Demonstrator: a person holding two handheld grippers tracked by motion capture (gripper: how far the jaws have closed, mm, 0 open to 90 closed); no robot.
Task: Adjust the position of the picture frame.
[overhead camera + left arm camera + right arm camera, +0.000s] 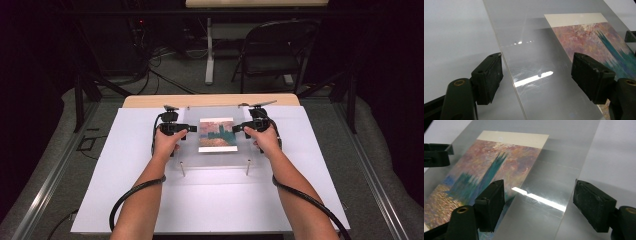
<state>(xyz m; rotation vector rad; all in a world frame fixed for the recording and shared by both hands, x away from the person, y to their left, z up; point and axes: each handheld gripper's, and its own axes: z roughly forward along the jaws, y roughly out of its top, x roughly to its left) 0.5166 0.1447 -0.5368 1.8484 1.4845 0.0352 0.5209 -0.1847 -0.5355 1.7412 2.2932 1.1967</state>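
Observation:
A clear acrylic plate (192, 150) stands on short posts over the white board. Under it lies a painted print (218, 135) in pink, teal and orange with a cream top band. My left gripper (192, 129) is at the plate's left edge and stands open. In the left gripper view (539, 75) one jaw is over the white board and the other over the plate (534, 50), near the print (596, 42). My right gripper (239, 128) is open at the right edge (537, 202), one jaw over the print (474, 175), the other off the plate (554, 182).
The white board (210, 205) covers a wooden table (150, 101). Two metal posts (247, 167) hold the plate's near edge. Cables trail from both grippers along the forearms. A folding chair (275, 50) and a table leg (209, 50) stand on the floor beyond.

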